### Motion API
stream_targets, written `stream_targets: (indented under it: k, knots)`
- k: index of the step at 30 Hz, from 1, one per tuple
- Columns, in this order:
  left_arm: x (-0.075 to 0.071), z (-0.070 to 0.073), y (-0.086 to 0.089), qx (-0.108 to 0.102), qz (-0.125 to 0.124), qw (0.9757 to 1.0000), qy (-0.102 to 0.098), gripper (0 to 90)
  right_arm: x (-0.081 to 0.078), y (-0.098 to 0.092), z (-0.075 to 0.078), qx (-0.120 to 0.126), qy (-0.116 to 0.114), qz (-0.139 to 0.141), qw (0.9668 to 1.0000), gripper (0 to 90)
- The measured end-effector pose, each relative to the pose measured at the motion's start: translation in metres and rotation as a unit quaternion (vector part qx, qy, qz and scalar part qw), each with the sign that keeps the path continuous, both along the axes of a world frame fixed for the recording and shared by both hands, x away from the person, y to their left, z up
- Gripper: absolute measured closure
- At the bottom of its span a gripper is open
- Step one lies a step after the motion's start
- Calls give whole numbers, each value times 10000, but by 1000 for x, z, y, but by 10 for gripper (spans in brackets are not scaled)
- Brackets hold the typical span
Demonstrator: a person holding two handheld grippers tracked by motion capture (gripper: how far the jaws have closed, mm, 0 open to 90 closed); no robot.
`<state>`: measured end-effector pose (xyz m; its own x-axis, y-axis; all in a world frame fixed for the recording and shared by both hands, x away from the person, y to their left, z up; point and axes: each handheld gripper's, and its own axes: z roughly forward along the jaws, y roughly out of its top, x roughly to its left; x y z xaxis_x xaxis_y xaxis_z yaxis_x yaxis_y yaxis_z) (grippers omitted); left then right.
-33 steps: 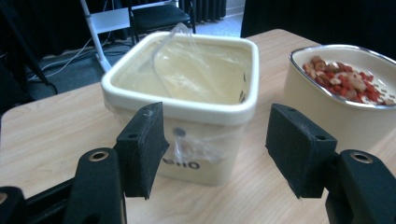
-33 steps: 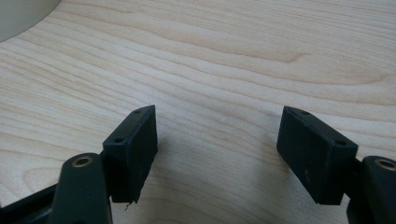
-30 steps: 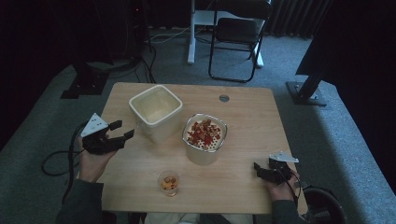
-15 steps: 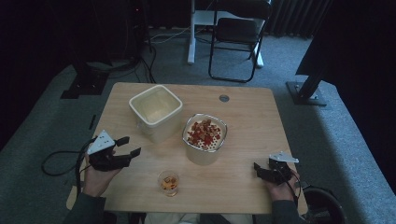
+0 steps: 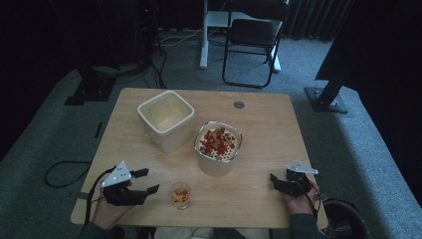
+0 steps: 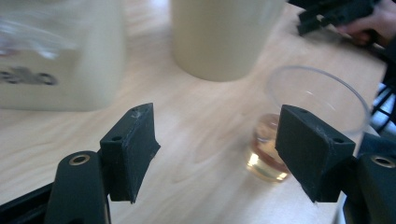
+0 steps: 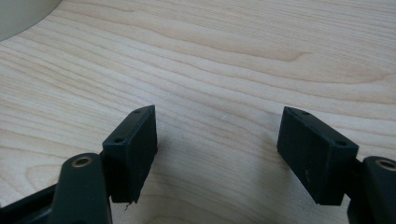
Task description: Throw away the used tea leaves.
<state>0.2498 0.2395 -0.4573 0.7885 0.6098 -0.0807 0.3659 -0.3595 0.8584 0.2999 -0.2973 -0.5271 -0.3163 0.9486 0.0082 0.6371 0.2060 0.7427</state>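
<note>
A small clear plastic cup point(image 5: 179, 194) with orange-brown bits in its bottom stands near the table's front edge. My left gripper point(image 5: 144, 181) is open just left of it at the front left. In the left gripper view the cup point(image 6: 299, 135) sits partly behind the right jaw, with nothing between the jaws of that left gripper point(image 6: 217, 154). A cream tub point(image 5: 218, 148) full of red and brown pieces stands mid-table. An empty square cream tub point(image 5: 165, 119) is behind it to the left. My right gripper point(image 5: 276, 181) rests open at the front right over bare wood point(image 7: 219, 154).
The wooden table point(image 5: 268, 124) has a round grommet point(image 5: 239, 104) near its far edge. A folding chair point(image 5: 251, 40) and a stand base point(image 5: 326, 97) are on the carpet beyond. A cable point(image 5: 64, 172) trails off the table's left side.
My left gripper has moved toward the front edge and to the right, ending close beside the small cup. The right gripper has stayed put.
</note>
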Motion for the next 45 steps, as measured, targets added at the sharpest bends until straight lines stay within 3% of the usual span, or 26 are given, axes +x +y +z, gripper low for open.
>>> stream_targets:
  k: [3, 7, 14, 20, 25, 30, 35, 45]
  knots:
    - [-5, -5, -9, 16, -203, 9998, 59, 290, 0, 0, 0, 0, -1, 0, 10000, 280]
    - [-13, -8, -20, 101, -377, 9992, -20, 253, 0, 0, 0, 3, 3, -2, 10000, 280]
    - [-16, -17, -34, 40, -634, 9980, 40, 206, 0, 0, 0, 4, 5, -2, 10000, 279]
    - [-19, -22, -41, 122, -698, 9975, 9, 209, 0, 0, 0, 3, 5, 1, 10000, 278]
    - [-21, -24, -44, 99, -802, 9967, 16, 268, 0, 0, 0, 3, 6, 4, 10000, 278]
    - [-13, -33, -51, 223, -861, 9960, 100, 371, 0, 0, 0, 3, 6, 3, 10000, 278]
    - [-5, -36, -62, 368, -945, 9948, 22, 444, 0, 0, 0, 2, 4, 4, 10000, 278]
    - [21, -40, -104, 377, -1356, 9900, 52, 499, -1, 1, 0, -15, -4, -16, 10000, 279]
